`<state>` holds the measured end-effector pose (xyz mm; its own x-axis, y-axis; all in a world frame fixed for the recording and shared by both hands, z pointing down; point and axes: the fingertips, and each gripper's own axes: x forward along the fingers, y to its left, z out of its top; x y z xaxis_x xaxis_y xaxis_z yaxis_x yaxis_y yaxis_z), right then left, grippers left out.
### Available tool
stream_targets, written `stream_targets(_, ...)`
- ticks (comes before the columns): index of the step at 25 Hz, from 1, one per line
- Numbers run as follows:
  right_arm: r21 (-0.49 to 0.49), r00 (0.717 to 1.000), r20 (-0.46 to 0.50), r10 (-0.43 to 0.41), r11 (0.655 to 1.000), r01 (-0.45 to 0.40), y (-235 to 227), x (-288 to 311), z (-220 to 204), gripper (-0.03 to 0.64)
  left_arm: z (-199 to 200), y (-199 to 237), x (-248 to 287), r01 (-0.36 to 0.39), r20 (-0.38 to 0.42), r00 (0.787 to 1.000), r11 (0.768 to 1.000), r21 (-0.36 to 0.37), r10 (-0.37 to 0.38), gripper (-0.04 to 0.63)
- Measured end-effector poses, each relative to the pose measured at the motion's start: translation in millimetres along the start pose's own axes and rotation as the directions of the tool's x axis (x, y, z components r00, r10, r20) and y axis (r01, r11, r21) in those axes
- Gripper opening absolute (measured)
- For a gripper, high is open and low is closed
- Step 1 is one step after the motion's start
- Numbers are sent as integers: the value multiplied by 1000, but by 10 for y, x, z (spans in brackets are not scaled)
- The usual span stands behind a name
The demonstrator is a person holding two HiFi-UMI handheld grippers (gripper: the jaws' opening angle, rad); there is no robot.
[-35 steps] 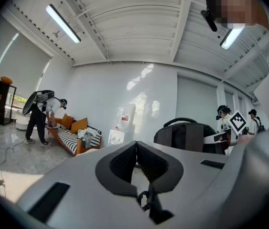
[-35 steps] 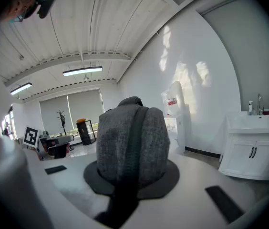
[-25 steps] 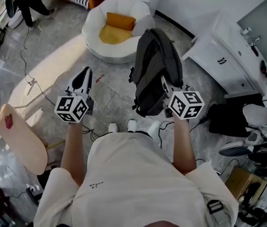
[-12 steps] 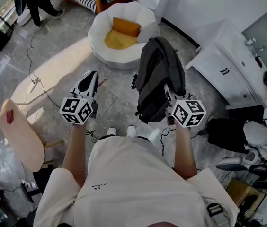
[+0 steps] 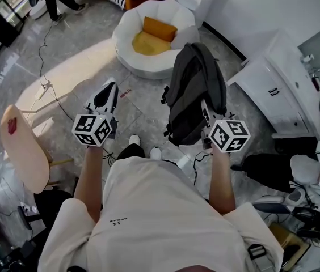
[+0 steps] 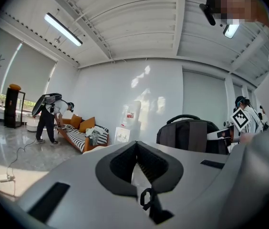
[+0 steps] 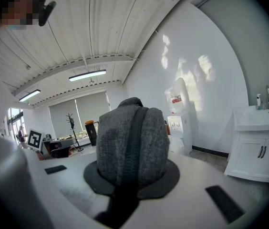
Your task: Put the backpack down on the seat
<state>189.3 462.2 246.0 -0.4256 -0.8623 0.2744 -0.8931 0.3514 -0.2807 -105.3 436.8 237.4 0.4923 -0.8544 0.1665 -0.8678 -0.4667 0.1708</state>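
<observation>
A dark grey backpack hangs upright above the floor, with my right gripper shut on it from behind. In the right gripper view the backpack fills the space between the jaws of that gripper. The seat is a round white beanbag chair with orange and yellow cushions, standing on the floor ahead and to the left of the backpack. My left gripper is held level with the right one, shut and holding nothing. From the left gripper view the backpack shows to the right.
A white sink cabinet stands to the right. A wooden stool is at the left, with cables across the floor. Dark bags and clutter lie at the lower right. A person bends over a striped sofa far behind.
The person has stepped forward and the view has shifted, so the seat lies a little farther right. Both grippers keep their pose and the backpack still hangs from the right one.
</observation>
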Motion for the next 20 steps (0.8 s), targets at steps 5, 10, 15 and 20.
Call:
stream_targets(5,4,1000,3,2,1000,-2,-86,76,16,73,-8,-13,103,-2,0,1000,1000,5,2,17)
stream_targets(10,7,1000,6,10,1000,-10,-56,138,41,72,-2,-5,199,26,-3,1000,1000,-14,-26,17)
stream_targets(15,15,1000,10,10,1000,-11,5,203,51,73,8,36,286,45,-7,999,999,-15,-45,17)
stream_targets(20,8,1000,10,9,1000,-9,49,388,113,72,71,207,421,49,-4,999,999,-13,-49,17)
